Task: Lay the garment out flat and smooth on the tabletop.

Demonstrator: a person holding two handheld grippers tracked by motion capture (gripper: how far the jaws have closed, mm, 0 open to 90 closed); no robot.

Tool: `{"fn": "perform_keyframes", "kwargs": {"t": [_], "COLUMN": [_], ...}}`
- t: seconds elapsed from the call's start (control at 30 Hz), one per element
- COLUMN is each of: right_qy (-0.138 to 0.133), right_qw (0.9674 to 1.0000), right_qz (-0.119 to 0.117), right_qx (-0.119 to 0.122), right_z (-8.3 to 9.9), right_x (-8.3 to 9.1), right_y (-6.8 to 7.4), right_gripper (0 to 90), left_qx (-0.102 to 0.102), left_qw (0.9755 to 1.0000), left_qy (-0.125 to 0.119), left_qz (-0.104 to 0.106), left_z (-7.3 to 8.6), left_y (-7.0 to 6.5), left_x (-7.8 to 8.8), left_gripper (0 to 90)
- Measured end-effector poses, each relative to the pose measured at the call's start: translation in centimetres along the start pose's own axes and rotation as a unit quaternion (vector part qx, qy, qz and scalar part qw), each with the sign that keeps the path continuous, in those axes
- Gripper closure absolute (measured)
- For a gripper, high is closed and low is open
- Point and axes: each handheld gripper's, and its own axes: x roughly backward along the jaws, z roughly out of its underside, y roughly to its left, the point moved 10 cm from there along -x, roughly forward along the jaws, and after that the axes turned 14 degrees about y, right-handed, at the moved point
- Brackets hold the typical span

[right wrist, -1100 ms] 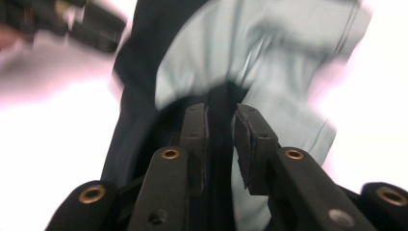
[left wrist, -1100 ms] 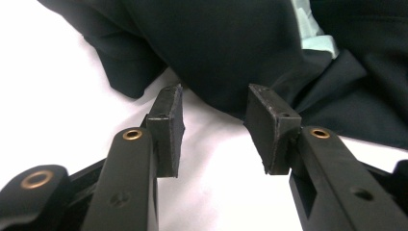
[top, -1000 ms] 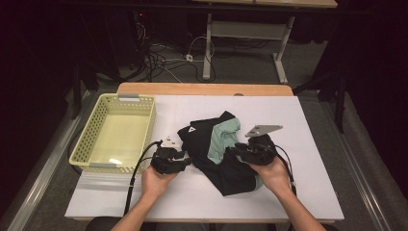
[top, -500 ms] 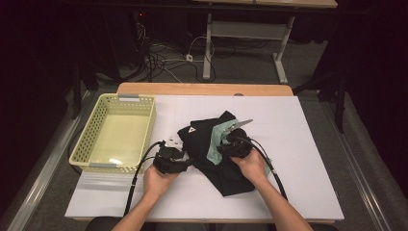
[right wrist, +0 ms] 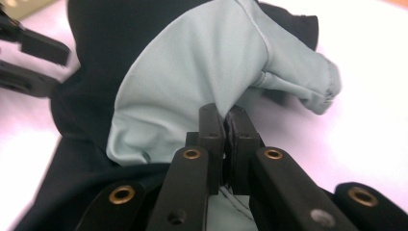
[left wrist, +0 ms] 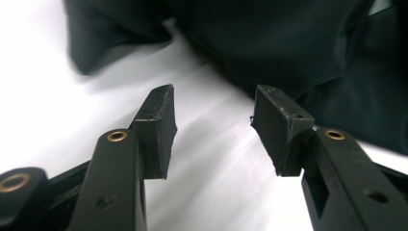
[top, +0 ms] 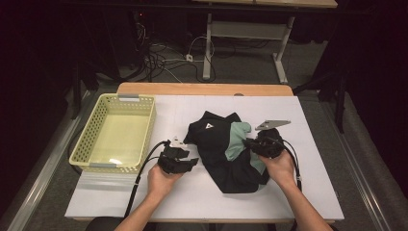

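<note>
A crumpled black fabric garment with a pale green panel [top: 226, 149] lies mid-bench on the white bench top [top: 308, 192], right of a yellow perforated plastic basket [top: 115, 137]. The right tool [right wrist: 224, 126] has just pinched its jaws closed on the green panel's edge. The left tool [left wrist: 211, 125] stands partly open over bare bench beside the garment's black edge, gripping nothing.

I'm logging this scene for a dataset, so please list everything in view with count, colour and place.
garment: one, black with pale green panel, table centre
basket: one, yellow, table left
table: one, white top, wooden far edge
cables: several, on the floor behind
left gripper: one, black, open over the table beside the garment
right gripper: one, black, shut on the garment's green panel
hands: two, near edge
</note>
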Motion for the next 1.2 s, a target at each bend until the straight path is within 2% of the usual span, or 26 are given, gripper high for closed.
{"fn": "perform_keyframes", "kwargs": {"t": [0.17, 0.33, 0.47, 0.5, 0.53, 0.6, 0.7, 0.77, 0.83, 0.93, 1.03, 1.2], "right_qy": [0.001, 0.014, 0.02, 0.021, 0.022, 0.022, 0.023, 0.024, 0.022, 0.014, 0.0, -0.024], "right_qw": [0.9996, 0.9995, 0.9986, 0.9987, 0.9987, 0.9988, 0.999, 0.9991, 0.9992, 0.9995, 0.9997, 0.9997], "right_qz": [-0.007, 0.016, 0.012, 0.012, 0.01, 0.005, 0.001, 0.002, 0.0, -0.002, -0.003, -0.01], "right_qx": [-0.026, -0.023, -0.047, -0.046, -0.045, -0.043, -0.039, -0.036, -0.033, -0.03, -0.022, -0.007], "right_z": [1.4, 2.5, 3.1, 3.2, 3.3, 3.4, 3.3, 3.3, 3.2, 3.0, 2.5, 1.1], "right_x": [-0.6, -1.2, -1.7, -1.9, -2.1, -2.3, -2.5, -2.5, -2.3, -1.6, -0.7, 0.9], "right_y": [-1.2, -2.1, -3.0, -3.0, -2.8, -2.4, -2.0, -1.9, -1.9, -1.6, -1.0, 0.4], "right_gripper": [87.3, 87.3, 87.2, 87.2, 87.1, 86.9, 86.8, 86.8, 86.9, 87.0, 87.0, 87.1], "left_qx": [-0.007, -0.01, -0.014, -0.017, -0.02, -0.028, -0.039, -0.036, -0.038, -0.046, -0.055, -0.057], "left_qw": [0.9999, 0.9999, 0.9997, 0.9996, 0.9994, 0.9986, 0.9975, 0.9969, 0.9963, 0.9962, 0.996, 0.9965], "left_qy": [-0.002, 0.005, 0.002, 0.006, 0.01, 0.02, 0.027, 0.026, 0.026, 0.011, -0.011, -0.034], "left_qz": [0.009, 0.008, 0.019, 0.021, 0.027, 0.041, 0.052, 0.065, 0.073, 0.073, 0.07, 0.051], "left_z": [-1.0, -1.8, -2.6, -2.8, -2.9, -3.2, -3.4, -3.5, -3.3, -3.3, -3.6, -4.2], "left_y": [-0.8, -1.0, -1.6, -1.9, -2.2, -2.8, -3.3, -3.3, -3.3, -3.7, -4.0, -3.3], "left_x": [-0.9, -2.0, -2.6, -2.9, -3.2, -3.7, -3.9, -3.4, -2.6, -0.7, 1.6, 4.7], "left_gripper": [48.0, 45.9, 45.6, 45.8, 47.1, 55.1, 73.7, 79.7, 80.7, 80.8, 80.8, 80.9]}}
